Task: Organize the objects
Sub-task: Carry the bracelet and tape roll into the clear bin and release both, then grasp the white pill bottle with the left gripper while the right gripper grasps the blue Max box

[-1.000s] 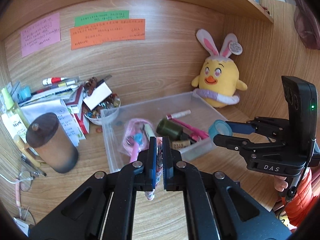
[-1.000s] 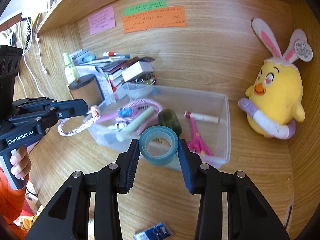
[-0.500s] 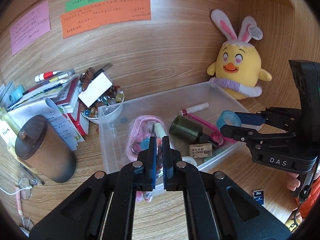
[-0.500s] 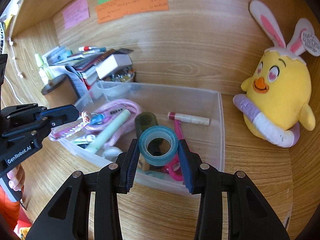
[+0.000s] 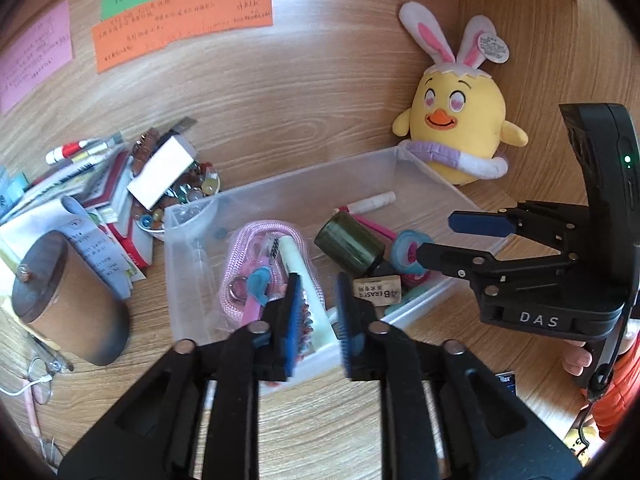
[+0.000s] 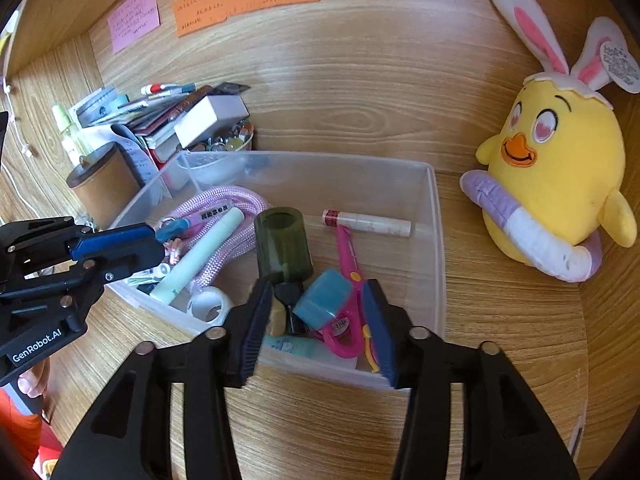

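Nearest in each wrist view are the tongs themselves. The left gripper (image 5: 318,312) has its jaws apart over the near edge of the clear bin (image 6: 436,240), with nothing between them; the beaded bracelet (image 5: 305,320) lies just under its left finger, resting on the pale marker inside the bin. The right gripper (image 6: 318,320) also stands with jaws apart and empty, and the teal tape roll (image 6: 322,298) sits tilted between its fingers on the bin floor, propped against the pink scissors (image 6: 348,308); whether a pad touches it cannot be told.

Both things look light. The tape roll is stiff with a smooth rim, so it would probably be best pinched across its outer wall, or through the hole, where the pads will not slide. The bracelet is limp and will likely sag and swing, so a hold on one short run of beads should serve.

Farther in lie the dark green bottle (image 6: 283,246), on its side and liable to roll, the pink cord (image 5: 240,256) and a white-and-red tube (image 6: 368,222). Beyond the bin to the right stands the yellow plush chick (image 6: 556,184), soft and well apart from it
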